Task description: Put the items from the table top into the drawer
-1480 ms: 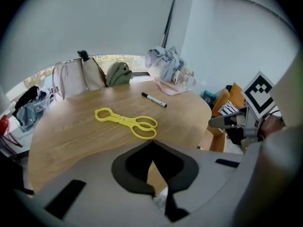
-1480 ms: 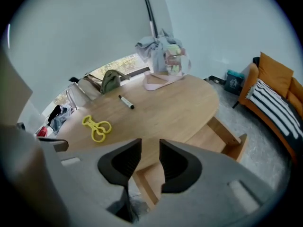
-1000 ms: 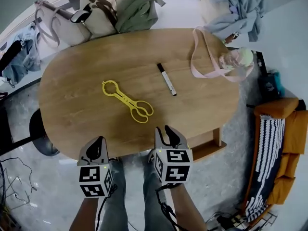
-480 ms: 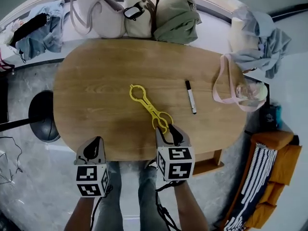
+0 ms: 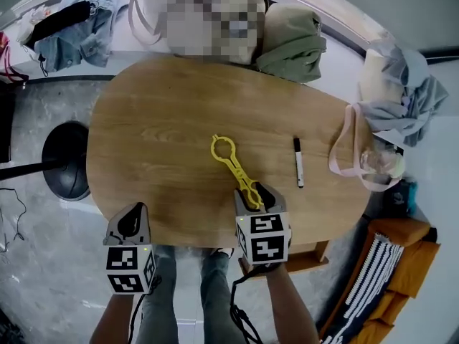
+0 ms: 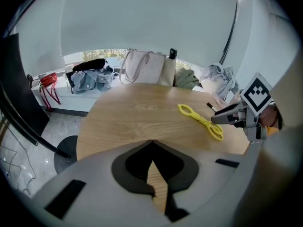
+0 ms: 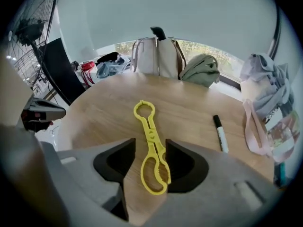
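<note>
Yellow tongs (image 5: 235,168), blk/wht marker (image 5: 298,163) — wood-grain table (image 5: 158,135), olive bag (image 5: 290,45).

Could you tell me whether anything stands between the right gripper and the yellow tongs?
Nothing visible does. The right gripper, its fingers just opened wider, straddles the looped end of the yellow tongs on the table; the marker lies apart to the right.
</note>
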Demonstrator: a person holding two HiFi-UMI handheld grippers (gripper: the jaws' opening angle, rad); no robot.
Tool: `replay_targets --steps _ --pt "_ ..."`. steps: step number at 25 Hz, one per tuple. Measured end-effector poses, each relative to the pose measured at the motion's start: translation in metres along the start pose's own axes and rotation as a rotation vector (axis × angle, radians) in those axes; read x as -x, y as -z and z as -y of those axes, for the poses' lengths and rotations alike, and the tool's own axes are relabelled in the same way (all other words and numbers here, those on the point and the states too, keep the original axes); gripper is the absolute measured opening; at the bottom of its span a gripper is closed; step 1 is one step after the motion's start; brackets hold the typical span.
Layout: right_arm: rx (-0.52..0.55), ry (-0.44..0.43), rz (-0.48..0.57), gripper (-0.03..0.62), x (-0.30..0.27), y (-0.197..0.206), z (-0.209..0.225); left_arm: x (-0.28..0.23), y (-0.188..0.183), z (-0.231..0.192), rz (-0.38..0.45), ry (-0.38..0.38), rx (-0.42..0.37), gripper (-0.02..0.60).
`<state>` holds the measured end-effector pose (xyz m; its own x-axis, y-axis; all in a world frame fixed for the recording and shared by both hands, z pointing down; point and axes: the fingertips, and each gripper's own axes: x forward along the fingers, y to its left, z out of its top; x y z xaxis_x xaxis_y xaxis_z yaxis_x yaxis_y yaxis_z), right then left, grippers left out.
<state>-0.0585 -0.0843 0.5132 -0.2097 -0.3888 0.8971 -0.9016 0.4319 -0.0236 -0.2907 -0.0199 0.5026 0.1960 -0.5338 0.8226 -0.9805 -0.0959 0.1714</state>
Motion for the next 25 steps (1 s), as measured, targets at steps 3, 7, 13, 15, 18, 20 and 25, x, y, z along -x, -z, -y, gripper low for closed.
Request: replay_targets --steps 3,7,13,15,18,20,25 --pt "0.076 -0.011 -0.029 0.186 -0.010 -0.006 -0.002 -0.002 0.000 -0.008 0.000 -0.017 0.020 -0.002" --pt "0.146 -0.036 -0.059 0.205 -0.021 -0.014 -0.008 -0.005 0.000 -0.015 0.000 -0.030 0.044 -0.003" --pt "0.216 -0.076 -0.106 0.225 -0.034 -0.016 -0.010 -0.008 0.006 -0.020 -0.007 -0.043 0.073 -0.002" --pt "0.246 -0.104 -0.119 0.231 -0.040 -0.014 -0.013 -0.008 0.007 -0.020 -0.009 -0.045 0.076 -0.002" --pt "0.257 -0.123 -0.151 0.246 -0.043 -0.012 -0.014 -0.009 0.007 -0.020 -0.008 -0.046 0.080 -0.003" --pt "0.249 -0.124 -0.167 0.259 -0.044 -0.011 -0.013 -0.010 0.007 -0.020 -0.006 -0.049 0.083 -0.003" --pt "0.250 -0.098 -0.174 0.261 -0.050 -0.012 -0.007 -0.012 0.007 -0.023 -0.004 -0.054 0.090 -0.003"
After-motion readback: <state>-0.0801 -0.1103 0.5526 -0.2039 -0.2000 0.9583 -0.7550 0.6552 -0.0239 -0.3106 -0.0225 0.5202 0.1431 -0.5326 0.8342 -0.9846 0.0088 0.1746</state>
